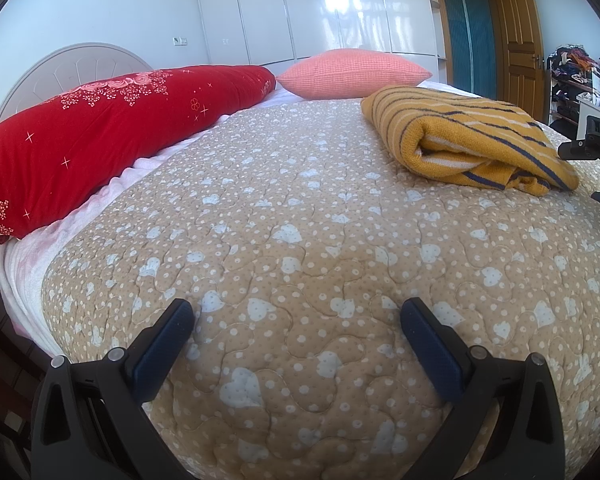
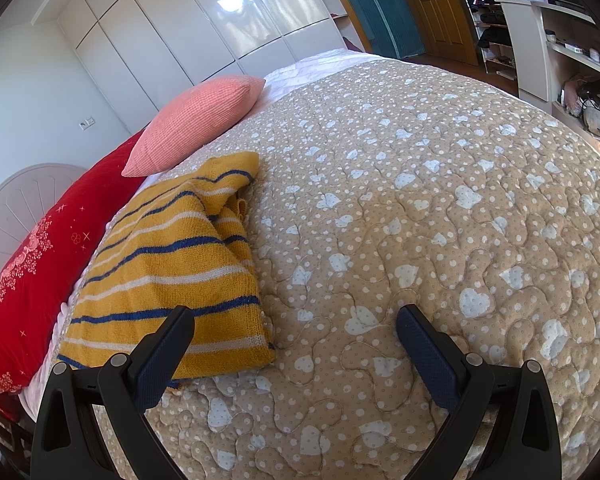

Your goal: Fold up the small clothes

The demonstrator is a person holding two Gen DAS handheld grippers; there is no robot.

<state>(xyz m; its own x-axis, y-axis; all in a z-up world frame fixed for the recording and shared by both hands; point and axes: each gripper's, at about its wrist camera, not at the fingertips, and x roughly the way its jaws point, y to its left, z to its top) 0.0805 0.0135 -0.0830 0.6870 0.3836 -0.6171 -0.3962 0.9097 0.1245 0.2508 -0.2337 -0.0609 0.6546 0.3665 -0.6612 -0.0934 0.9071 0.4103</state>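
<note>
A folded mustard-yellow knit sweater with navy and white stripes lies on the tan quilted bedspread, at the far right in the left wrist view. In the right wrist view the sweater lies at the lower left, just ahead of my right gripper's left finger. My left gripper is open and empty over bare quilt. My right gripper is open and empty, its left fingertip over the sweater's near edge. Part of the right gripper shows at the right edge of the left wrist view.
A long red floral bolster and a pink pillow lie along the head of the bed. White wardrobes stand behind. A wooden door and cluttered shelves are to the right.
</note>
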